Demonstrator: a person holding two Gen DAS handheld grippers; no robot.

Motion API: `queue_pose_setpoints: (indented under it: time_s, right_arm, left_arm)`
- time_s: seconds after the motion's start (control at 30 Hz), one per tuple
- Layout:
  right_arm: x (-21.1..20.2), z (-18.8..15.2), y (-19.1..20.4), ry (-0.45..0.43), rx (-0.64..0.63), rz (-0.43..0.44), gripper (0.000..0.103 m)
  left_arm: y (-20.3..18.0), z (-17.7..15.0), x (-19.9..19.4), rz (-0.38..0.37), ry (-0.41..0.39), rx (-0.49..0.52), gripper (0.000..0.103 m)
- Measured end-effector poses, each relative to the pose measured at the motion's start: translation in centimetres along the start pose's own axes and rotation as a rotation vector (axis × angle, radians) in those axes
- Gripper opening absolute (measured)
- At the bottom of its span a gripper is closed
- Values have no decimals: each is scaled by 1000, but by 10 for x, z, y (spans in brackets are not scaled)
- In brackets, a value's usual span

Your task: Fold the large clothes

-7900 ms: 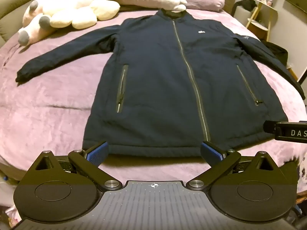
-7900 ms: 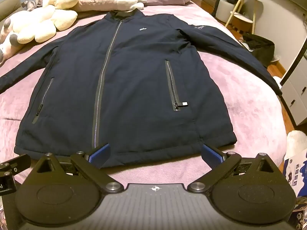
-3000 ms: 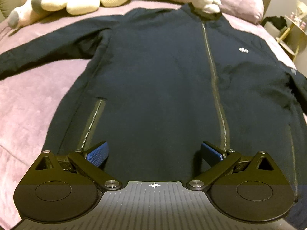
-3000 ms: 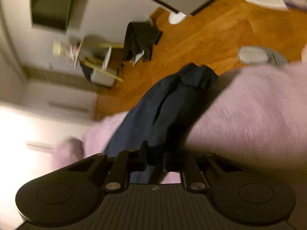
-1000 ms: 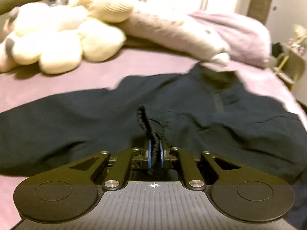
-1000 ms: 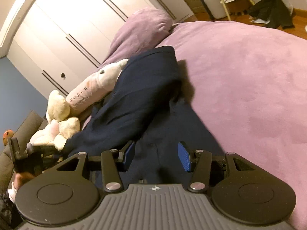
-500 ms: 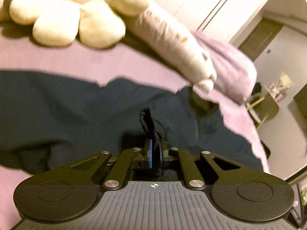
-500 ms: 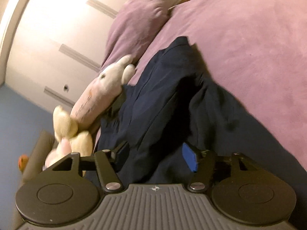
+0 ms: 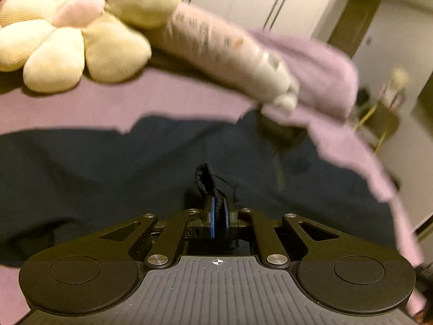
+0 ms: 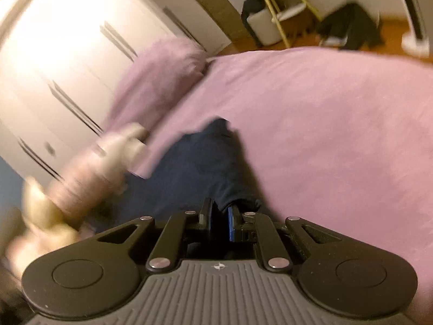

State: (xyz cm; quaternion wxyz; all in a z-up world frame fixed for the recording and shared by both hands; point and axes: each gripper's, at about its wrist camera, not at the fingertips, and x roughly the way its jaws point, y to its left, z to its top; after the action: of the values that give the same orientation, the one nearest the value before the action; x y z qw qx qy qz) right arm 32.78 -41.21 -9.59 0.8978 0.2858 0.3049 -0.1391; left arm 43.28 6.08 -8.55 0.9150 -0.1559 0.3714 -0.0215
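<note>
Jacket (image 9: 108, 168), dark navy, rumpled on bed (image 10: 338, 124)

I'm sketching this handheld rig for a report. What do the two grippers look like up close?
Both look alike. The left gripper and the right gripper each have a matte black frame with two round side discs, angled link arms with silver rivets, a ribbed grey centre plate bearing a small crosshair mark, and jaws lined with blue pads. No cables or sleeves show.

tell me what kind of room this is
Most likely a bedroom: a bed with a purple cover and matching pillow, stuffed toys by the pillow, and white wardrobe doors behind. A dark jacket lies on the bed.
</note>
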Motion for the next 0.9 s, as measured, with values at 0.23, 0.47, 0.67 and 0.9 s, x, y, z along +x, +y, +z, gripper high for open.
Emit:
queue_pose_setpoints:
  time_s: [0.23,0.47,0.67,0.9]
  right_arm:
    - [-11,-1,17,-26,-172,-54,17]
    - [-47,-5,45,-127,-334,-37,30]
    - [13,-35,100,-55,-627,-58,21]
    - [43,-37,90,-54,-694,-138,10]
  left_arm:
    - [3,-16,12,71,21,119,13]
    - [5,-18,13,109,16,102,18]
    - [-5,-17,25,175,16,164,29]
    - [1,-19,36,192,-7,158,50]
